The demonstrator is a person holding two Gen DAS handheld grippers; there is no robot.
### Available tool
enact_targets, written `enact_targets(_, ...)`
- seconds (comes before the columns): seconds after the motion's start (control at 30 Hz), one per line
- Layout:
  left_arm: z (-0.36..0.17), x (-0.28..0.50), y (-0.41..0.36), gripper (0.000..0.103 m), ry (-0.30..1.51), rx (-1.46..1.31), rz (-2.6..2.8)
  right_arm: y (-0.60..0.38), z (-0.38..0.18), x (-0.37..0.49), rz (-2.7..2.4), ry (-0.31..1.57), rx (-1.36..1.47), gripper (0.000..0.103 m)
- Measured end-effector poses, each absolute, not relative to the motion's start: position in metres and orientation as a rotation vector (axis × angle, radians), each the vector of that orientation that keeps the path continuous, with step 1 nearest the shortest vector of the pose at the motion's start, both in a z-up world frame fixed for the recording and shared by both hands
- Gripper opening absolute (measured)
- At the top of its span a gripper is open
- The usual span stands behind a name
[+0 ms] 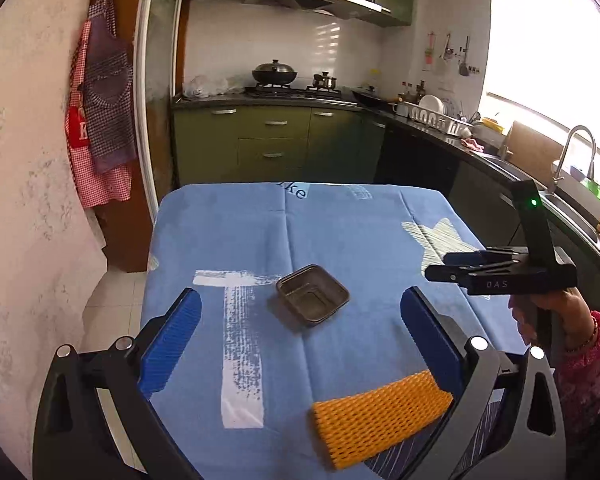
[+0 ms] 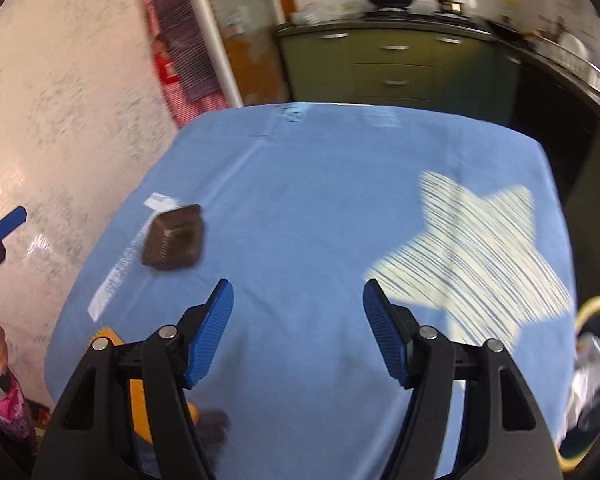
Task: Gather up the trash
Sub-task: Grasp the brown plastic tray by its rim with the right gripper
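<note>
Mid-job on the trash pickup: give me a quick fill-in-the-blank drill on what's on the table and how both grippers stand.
1. The dark plastic tray sits on a ____ tablecloth.
2. The foam net sleeve near the table's front edge is ____ in colour.
3. The left gripper is ____, with nothing between its pads.
4. The right gripper hovers over bare cloth, beside a pale ____ printed on it.

Missing words: blue; orange; open; star

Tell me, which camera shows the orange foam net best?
The left wrist view: the orange foam net lies sharp and almost whole on the blue cloth. The right wrist view shows only a blurred orange piece behind its gripper.
</note>
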State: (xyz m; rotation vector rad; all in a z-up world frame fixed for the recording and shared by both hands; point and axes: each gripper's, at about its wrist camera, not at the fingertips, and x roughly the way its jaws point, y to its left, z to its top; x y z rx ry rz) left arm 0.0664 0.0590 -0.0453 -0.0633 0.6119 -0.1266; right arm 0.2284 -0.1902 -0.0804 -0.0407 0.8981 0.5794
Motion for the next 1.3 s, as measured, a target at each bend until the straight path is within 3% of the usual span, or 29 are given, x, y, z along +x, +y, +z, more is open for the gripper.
enact_targets(0.17,-0.051,0.064,0.067,0.098,0.617,-0.072,-0.113,-0.122,-0.083,0.253,0.7,0.969,-0.085,0.039)
enact_targets(0.77,-0.057,0.065,0.046,0.098,0.628,-0.05,-0.174,-0.059,-0.126,0.276,0.672,1.061,-0.206,0.025)
enact_targets(0.9,-0.058,0.066,0.043,0.098,0.632,-0.045,-0.179,-0.061,-0.13,0.278,0.662,1.063,-0.213,0.005)
enact_targets(1.3,-0.054,0.063,0.034,0.098,0.618,-0.03,-0.206,-0.097,-0.105,0.267,0.646,0.99,-0.147,0.004)
